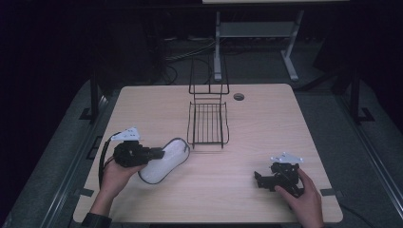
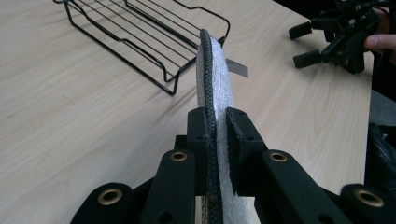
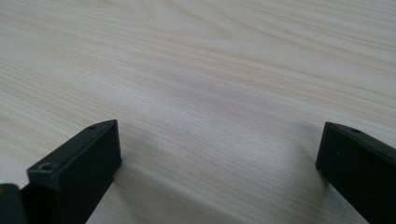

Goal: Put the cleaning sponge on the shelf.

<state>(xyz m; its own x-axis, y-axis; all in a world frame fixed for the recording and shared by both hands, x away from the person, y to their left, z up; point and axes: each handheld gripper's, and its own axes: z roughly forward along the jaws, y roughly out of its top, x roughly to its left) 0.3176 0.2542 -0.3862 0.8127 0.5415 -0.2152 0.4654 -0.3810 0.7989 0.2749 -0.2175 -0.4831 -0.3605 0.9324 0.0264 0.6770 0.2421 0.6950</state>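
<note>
While the left hand-held gripper [image 1: 159,153] hangs over the near left part of the table [image 1: 266,123], its two black jaws are clamped on the edge of a white, peanut-shaped insole [image 1: 164,161] with a dark rim. From the left gripper view, the insole [image 2: 215,70] stands on edge between the pads, its dark knitted border pressed against one pad and the white padded face against the other, and a small grey tab juts from its far end. Seen from above, the insole stretches from the jaws toward the middle of the table, its far end just short of a black wire rack [image 1: 207,121] that sits at the centre with its tall back rising at the far side. That rack [image 2: 140,37] lies just beyond the insole in the left gripper view. At the near right of the table, well apart from the insole, the right hand-held gripper [image 1: 259,179] rests low in the person's hand, with its jaws [image 3: 219,158] spread wide over bare wood and nothing between them.
</note>
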